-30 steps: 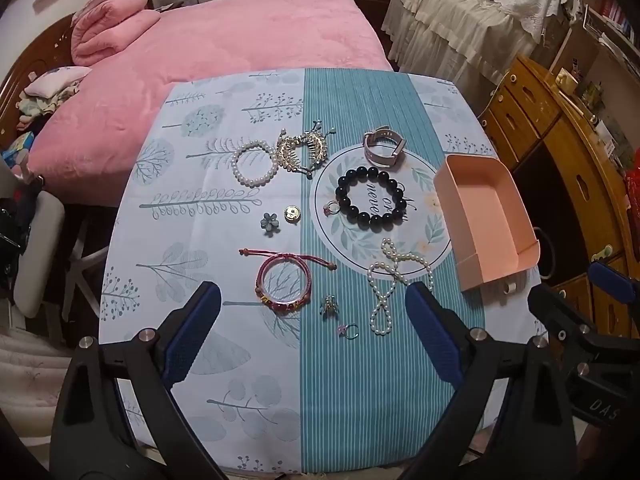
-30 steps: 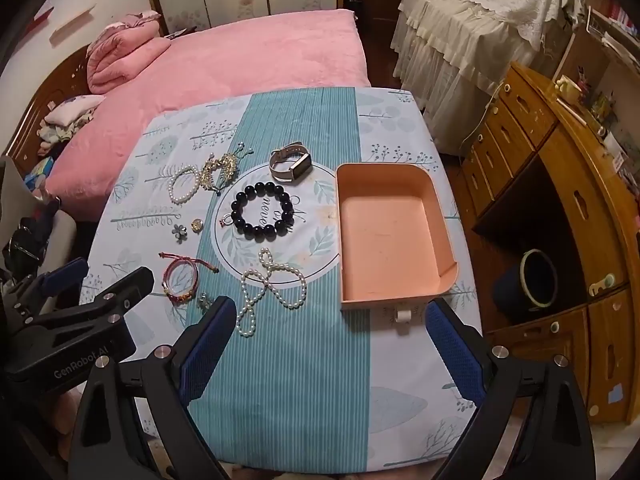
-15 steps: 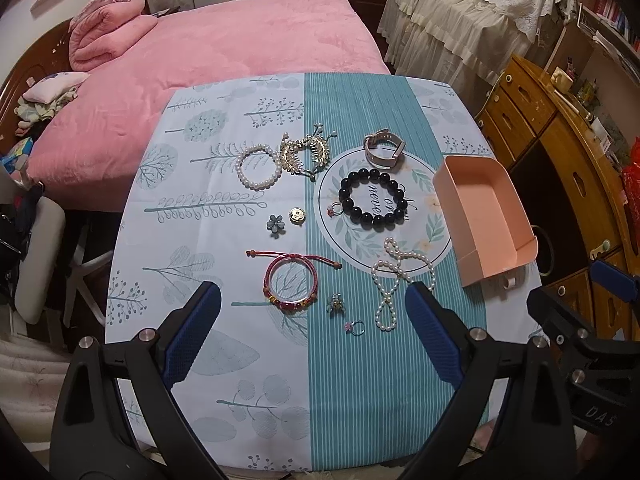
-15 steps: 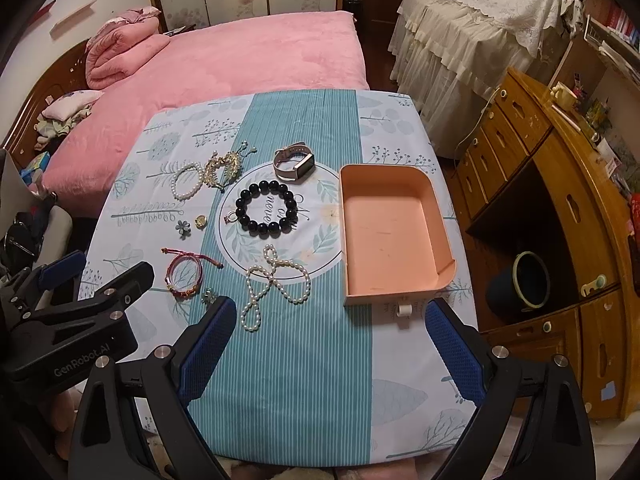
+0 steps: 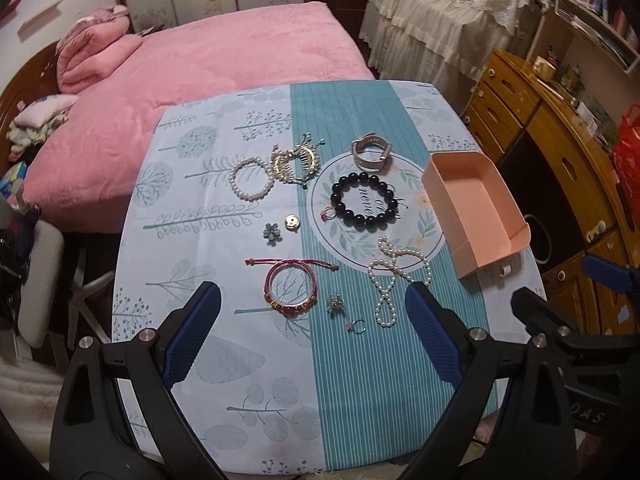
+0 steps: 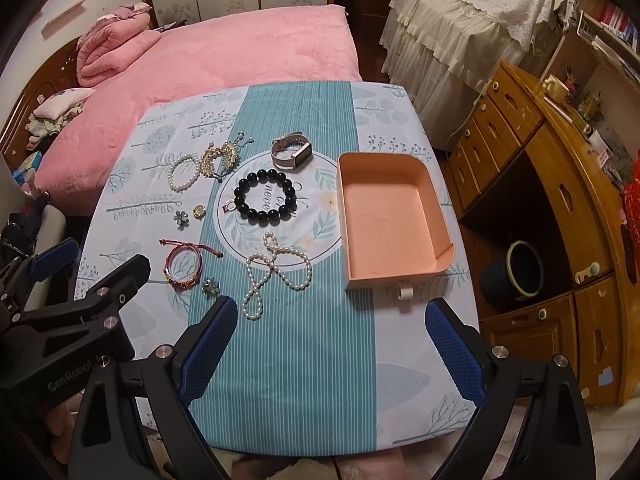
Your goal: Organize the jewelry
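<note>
Jewelry lies spread on a table under a teal-and-white cloth [image 5: 360,380]. A black bead bracelet [image 5: 365,205] [image 6: 265,197] sits in the middle, with a watch [image 5: 371,156] [image 6: 291,155] behind it. A long pearl necklace [image 5: 394,278] [image 6: 276,270] lies near the front. To the left are a red cord bracelet [image 5: 291,285] [image 6: 183,265], a pearl bracelet [image 5: 251,179] and gold hair combs [image 5: 296,162]. An empty pink tray [image 5: 474,210] [image 6: 390,216] stands at the right. My left gripper [image 5: 312,334] and right gripper [image 6: 330,354] hover open above the near edge, holding nothing.
Small charms and rings [image 5: 338,305] dot the cloth near the red bracelet. A pink bed [image 5: 208,64] lies behind the table. A wooden chest of drawers [image 6: 560,184] stands at the right, with a dark bucket [image 6: 520,270] on the floor beside it.
Both grippers have drawn back and up a little, so more of the cloth's near edge shows. Nothing on the table has moved.
</note>
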The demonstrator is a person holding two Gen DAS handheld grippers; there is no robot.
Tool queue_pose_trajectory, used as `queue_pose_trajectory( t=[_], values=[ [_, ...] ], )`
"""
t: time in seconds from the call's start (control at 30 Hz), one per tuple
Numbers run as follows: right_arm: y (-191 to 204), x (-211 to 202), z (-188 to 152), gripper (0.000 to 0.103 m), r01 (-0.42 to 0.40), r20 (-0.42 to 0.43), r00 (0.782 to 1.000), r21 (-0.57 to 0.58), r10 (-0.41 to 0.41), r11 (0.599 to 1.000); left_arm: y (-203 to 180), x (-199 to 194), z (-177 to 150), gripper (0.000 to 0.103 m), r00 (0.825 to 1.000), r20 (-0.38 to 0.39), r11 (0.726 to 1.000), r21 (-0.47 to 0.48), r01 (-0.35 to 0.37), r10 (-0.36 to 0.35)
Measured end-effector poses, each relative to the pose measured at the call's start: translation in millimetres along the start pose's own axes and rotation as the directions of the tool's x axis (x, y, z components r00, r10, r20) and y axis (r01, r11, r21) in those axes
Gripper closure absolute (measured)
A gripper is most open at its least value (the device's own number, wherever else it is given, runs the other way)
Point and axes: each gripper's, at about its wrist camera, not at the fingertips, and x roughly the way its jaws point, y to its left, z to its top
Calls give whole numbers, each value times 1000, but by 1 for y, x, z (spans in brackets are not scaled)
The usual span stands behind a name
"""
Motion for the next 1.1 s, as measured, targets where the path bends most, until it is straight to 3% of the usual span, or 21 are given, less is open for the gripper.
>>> queue_pose_trajectory(
  t=[0.77,0.97,1.1],
  values=[
    [3,1,7,7,30,-13,999,57,-29,998,13,0,5,12,998,18,998,27,53,-54],
    [10,1,5,20,29,-13,999,18,-29,999,14,1,3,12,998,17,998,13,62,-63],
    [12,6,5,21,27,-23,999,3,-27,1000,14,2,2,12,997,20,997,-3,78,-78]
  ],
)
